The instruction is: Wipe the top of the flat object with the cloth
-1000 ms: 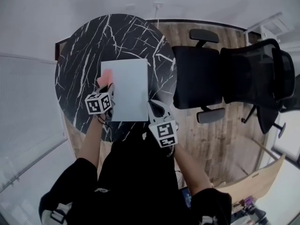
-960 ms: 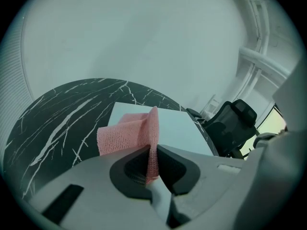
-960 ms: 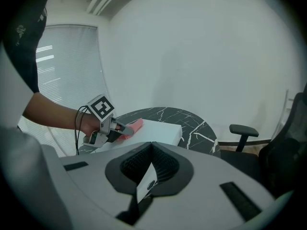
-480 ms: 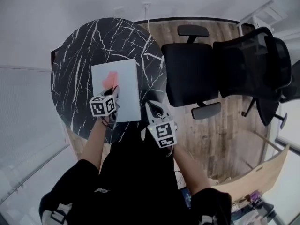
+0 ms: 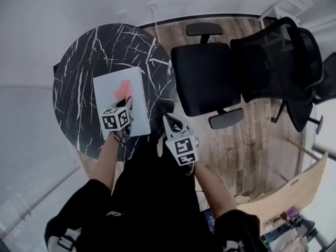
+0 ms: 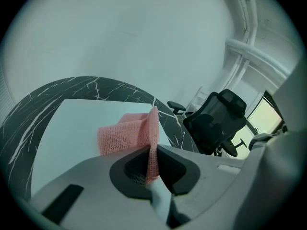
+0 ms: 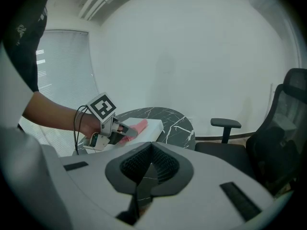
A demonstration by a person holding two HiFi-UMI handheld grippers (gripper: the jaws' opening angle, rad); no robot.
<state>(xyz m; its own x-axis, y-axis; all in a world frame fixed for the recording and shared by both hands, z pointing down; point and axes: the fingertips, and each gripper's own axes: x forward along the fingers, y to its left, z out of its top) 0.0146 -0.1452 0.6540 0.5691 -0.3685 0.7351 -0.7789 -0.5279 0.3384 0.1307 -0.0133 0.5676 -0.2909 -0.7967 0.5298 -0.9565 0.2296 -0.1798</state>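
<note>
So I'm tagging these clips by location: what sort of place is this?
Most likely an office or small meeting room. There is a round black marble-look table, black swivel office chairs on a wood-look floor, and window blinds beside plain white walls.

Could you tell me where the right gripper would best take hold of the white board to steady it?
Probably take the board by its near right corner, coming in from the right, level with the table. It lies flat and too wide to span, but that corner sits by the table's rim, nearest the right gripper, clear of the cloth in the left gripper.
</note>
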